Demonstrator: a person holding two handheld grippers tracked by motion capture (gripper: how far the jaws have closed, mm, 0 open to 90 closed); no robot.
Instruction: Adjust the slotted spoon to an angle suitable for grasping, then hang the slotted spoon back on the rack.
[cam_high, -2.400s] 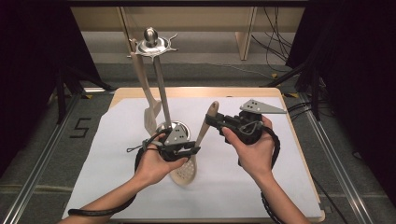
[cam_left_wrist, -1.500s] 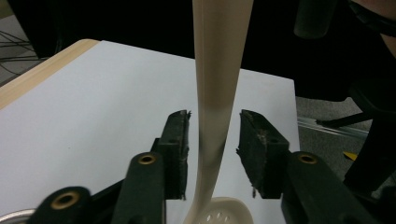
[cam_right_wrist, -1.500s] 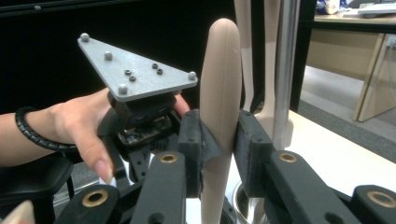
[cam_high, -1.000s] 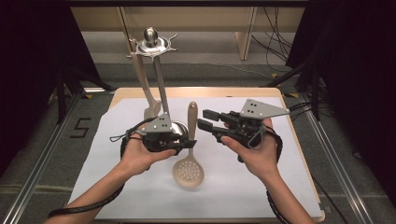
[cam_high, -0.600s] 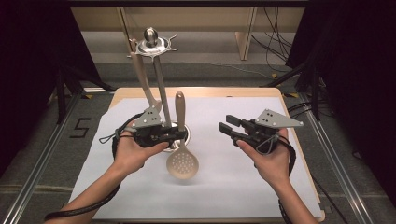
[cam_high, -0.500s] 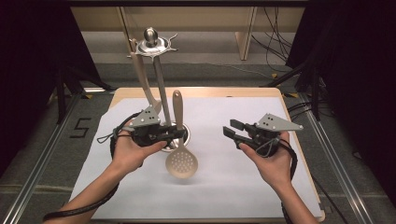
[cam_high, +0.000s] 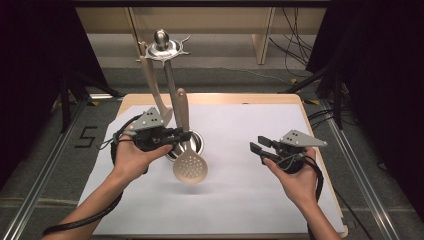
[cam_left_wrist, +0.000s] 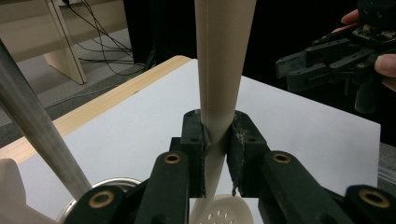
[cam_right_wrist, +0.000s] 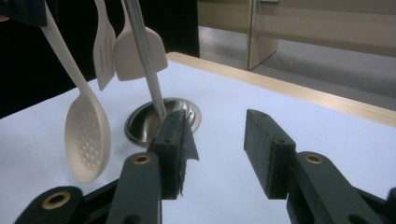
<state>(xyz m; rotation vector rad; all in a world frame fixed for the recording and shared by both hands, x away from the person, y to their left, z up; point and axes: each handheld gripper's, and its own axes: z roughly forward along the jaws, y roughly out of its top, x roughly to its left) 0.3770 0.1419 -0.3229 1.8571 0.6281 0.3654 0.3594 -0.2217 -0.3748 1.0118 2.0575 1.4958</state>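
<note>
Left gripper (cam_high: 186, 135): we see its jaws clenched on the handle of the slotted spoon (cam_high: 189, 167), the pads pressing the handle from both sides in the left gripper view (cam_left_wrist: 215, 154).
Slotted spoon: we find it held off the desk (cam_high: 240, 200), handle up and slightly tilted, perforated bowl hanging down above the white sheet (cam_high: 250, 130) with its shadow below; in the right gripper view it hangs at the left (cam_right_wrist: 86, 135), just beside the stand's base.
Right gripper (cam_high: 256, 148): we see it released, jaws standing apart with nothing between them (cam_right_wrist: 215, 144); it sits low over the right part of the desk, well apart from the spoon, pointing toward the left.
Right gripper from the other side: we spot it in the left gripper view at upper right (cam_left_wrist: 285, 74), a hand (cam_left_wrist: 373, 46) around its body.
Utensil stand (cam_high: 165, 47): we see a metal pole rising from a round steel base (cam_high: 195, 145) near the back left of the sheet, with a hooked top ring.
Hanging utensils: we count two pale turners on the stand in the right gripper view, a slotted one (cam_right_wrist: 105, 46) and a solid one (cam_right_wrist: 140, 49), touching side by side.
Left hand (cam_high: 132, 157): we see it wrapped around the gripper body, just beside the stand's base.
Desk: we see a wooden edge around the white sheet.
</note>
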